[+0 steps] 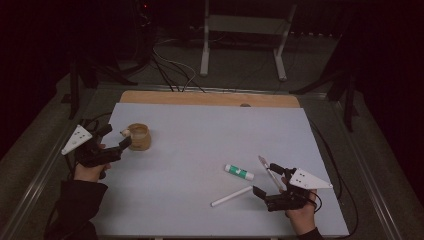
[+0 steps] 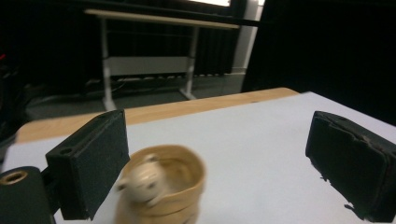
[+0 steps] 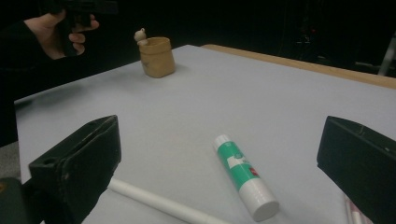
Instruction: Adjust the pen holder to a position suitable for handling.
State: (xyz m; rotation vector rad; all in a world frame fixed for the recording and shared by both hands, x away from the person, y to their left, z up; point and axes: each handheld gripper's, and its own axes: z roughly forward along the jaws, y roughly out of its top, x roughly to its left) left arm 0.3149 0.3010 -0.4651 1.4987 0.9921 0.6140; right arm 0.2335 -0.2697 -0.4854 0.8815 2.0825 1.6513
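High view has the wooden cup [image 1: 139,136] standing upright, mouth up, near the worktop's [image 1: 200,135] left edge, right beside the left tongs [image 1: 121,138], which are spread with nothing pinched. One cup, one glue stick [image 1: 238,172], one white pen [image 1: 231,196]. Right tongs [image 1: 263,178] are spread too, with the glue stick lying in front. Left gripper view adds a small figure [image 2: 142,183] on the cup's rim, blurry.

Left gripper [image 1: 125,142] held level, fingers [image 2: 91,170] wide apart, right gripper [image 1: 262,177] low, fingers open
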